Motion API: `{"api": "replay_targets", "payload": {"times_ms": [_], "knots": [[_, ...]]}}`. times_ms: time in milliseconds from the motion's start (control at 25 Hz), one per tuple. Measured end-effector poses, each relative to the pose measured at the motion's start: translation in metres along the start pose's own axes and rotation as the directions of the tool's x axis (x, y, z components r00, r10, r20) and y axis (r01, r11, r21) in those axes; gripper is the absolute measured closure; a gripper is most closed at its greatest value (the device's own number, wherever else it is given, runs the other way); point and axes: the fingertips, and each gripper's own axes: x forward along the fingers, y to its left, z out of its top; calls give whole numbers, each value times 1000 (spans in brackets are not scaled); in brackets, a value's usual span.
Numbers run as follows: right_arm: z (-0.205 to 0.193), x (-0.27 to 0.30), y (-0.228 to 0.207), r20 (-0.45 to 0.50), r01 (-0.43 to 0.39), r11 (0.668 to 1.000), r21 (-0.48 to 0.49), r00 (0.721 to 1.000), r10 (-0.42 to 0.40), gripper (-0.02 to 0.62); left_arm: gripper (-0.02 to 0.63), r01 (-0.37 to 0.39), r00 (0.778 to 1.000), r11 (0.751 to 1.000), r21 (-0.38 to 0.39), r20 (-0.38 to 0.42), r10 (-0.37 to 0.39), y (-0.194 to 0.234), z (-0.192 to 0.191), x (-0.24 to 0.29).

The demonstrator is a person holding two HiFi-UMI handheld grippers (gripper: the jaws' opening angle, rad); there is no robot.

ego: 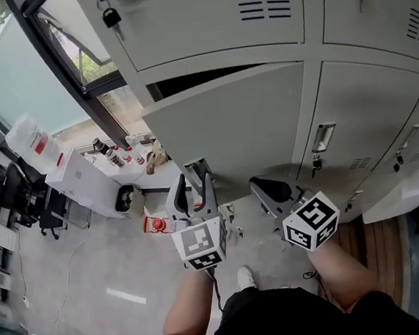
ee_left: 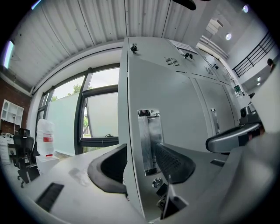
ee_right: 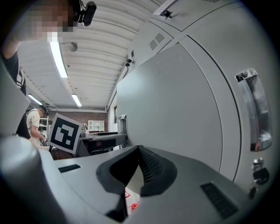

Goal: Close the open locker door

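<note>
The grey locker door (ego: 243,130) stands swung out from the bank of lockers, with a dark gap above its top edge. My left gripper (ego: 194,179) sits at the door's free edge, low down by the metal handle plate (ee_left: 148,140). In the left gripper view the door (ee_left: 175,100) edge runs between the jaws of my left gripper (ee_left: 141,148); one jaw is on each side and the pads stand just off it. My right gripper (ego: 263,187) hangs to the right, in front of the door's face (ee_right: 175,109). The right gripper (ee_right: 140,151) is shut with nothing in it.
Closed lockers surround the open one; the neighbour on the right has a handle (ego: 323,139), and a padlock (ego: 112,18) hangs on an upper door. A window wall is at the left, with a white table (ego: 86,182) holding bottles and a red item (ego: 154,224) on the floor. A person (ee_right: 33,122) stands far off.
</note>
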Motion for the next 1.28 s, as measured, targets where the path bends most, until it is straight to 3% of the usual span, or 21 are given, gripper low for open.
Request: {"api": "replay_targets", "payload": {"times_ms": [840, 1120, 1280], "knots": [[-1, 31, -16, 3, 48, 999, 17, 999, -48, 542, 402, 31, 1000, 1000, 0, 5, -31, 13, -4, 48], [-1, 34, -20, 5, 64, 998, 23, 998, -64, 542, 396, 15, 1000, 1000, -5, 3, -15, 15, -5, 58], [-2, 36, -22, 2, 75, 997, 22, 997, -75, 543, 390, -34, 999, 999, 10, 3, 34, 15, -5, 60]]}}
